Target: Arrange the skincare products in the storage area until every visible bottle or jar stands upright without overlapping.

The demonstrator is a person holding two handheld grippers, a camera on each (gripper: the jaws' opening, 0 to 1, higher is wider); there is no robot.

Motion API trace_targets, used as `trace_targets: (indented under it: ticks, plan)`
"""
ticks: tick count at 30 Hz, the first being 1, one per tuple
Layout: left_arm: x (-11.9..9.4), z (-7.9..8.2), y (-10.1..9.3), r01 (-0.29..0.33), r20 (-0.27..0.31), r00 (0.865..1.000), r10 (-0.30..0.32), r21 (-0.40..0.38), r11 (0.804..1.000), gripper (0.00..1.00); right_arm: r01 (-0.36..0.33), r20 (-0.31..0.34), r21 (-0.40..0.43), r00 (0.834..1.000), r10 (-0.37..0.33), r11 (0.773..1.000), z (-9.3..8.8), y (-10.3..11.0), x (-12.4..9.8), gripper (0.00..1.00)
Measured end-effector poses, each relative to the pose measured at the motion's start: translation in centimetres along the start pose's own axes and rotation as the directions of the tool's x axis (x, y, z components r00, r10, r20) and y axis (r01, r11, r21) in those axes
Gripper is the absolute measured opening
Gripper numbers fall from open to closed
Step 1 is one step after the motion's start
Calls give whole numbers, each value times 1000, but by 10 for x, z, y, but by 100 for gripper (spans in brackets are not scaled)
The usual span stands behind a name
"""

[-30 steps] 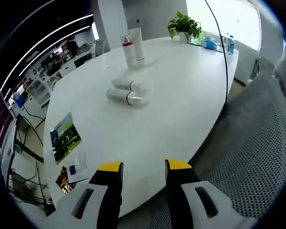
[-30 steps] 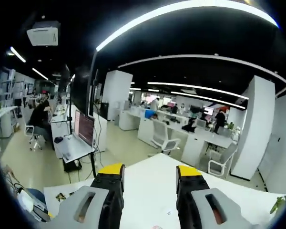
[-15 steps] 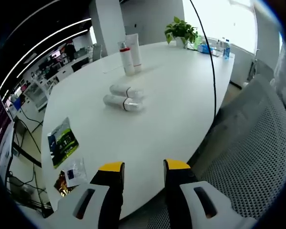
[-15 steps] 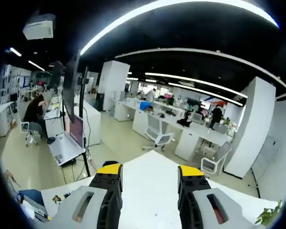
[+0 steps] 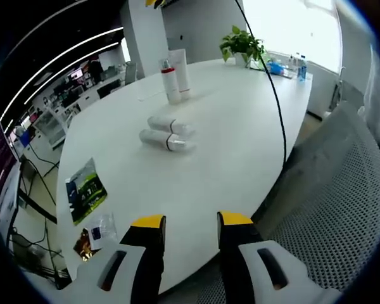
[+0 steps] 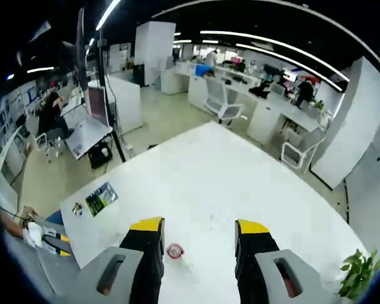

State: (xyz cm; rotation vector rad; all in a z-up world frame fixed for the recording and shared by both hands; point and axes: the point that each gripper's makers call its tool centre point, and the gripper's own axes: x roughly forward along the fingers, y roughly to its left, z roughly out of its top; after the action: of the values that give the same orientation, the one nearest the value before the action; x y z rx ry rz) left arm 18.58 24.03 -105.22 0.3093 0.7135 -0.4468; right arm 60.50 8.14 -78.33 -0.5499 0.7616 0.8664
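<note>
In the left gripper view the left gripper (image 5: 189,220) hangs at the near edge of the white table (image 5: 234,145), jaws apart and empty. Ahead and a little left lie two white bottles (image 5: 168,133) on their sides, side by side, long axes running across the gripper's line. Beyond them a red-capped bottle (image 5: 170,80) and a white tube (image 5: 182,73) stand upright, touching or nearly so. The right gripper (image 6: 197,225) is also open and empty, directly over the red cap (image 6: 175,251), so it seems nearer the standing pair

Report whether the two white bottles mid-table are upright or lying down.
Lying down. Both white bottles rest on their sides, side by side on the table, unlike the two upright products behind.
</note>
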Motion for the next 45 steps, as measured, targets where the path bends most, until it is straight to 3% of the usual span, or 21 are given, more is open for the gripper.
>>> trace_targets:
  ticks: [5, 10, 13, 16, 18, 21, 23, 30, 32, 39, 41, 42, 45]
  plan:
    - [1, -2, 1, -3, -9, 1000, 3, -2, 1000, 29, -87, -128, -23, 988, 83, 996, -53, 16, 34, 34]
    - [1, -3, 4, -13, -18, 1000, 13, -9, 1000, 29, -171, -290, -126, 948, 128, 977, -99, 27, 55, 32]
    - [1, -4, 5, -16, -23, 1000, 16, -13, 1000, 28, -208, -338, -170, 930, 141, 963, -111, 33, 64, 27]
    - [1, -6, 5, -17, -29, 999, 17, -15, 1000, 28, -209, -350, -185, 927, 134, 960, -116, 32, 74, 22]
    - [2, -7, 5, -18, -33, 999, 17, -18, 1000, 28, -253, -415, -231, 899, 139, 939, -128, 30, 80, 21]
    - [2, -8, 5, -19, -39, 999, 18, -20, 1000, 28, -278, -436, -285, 890, 135, 917, -131, 31, 85, 16]
    - [2, -8, 5, -19, -43, 999, 18, -22, 1000, 27, -320, -447, -330, 882, 151, 888, -132, 34, 90, 13]
    - [3, -12, 4, -14, -58, 998, 12, -28, 1000, 27, -362, -505, -398, 854, 128, 843, -142, 32, 103, 7]
    - [3, -12, 5, -13, -62, 998, 12, -29, 999, 27, -374, -506, -414, 853, 131, 830, -143, 33, 106, 0]
    - [4, -14, 4, -12, -68, 998, 9, -32, 999, 26, -413, -518, -484, 846, 128, 771, -144, 32, 108, 0]
    - [4, -14, 4, -11, -70, 998, 8, -32, 999, 26, -421, -517, -488, 845, 135, 764, -144, 34, 107, 0]
    - [4, -14, 4, -11, -71, 997, 8, -33, 999, 26, -429, -517, -513, 846, 132, 743, -144, 33, 107, 0]
    - [5, -15, 4, -11, -74, 997, 8, -33, 999, 26, -428, -520, -499, 844, 135, 754, -144, 34, 107, 0]
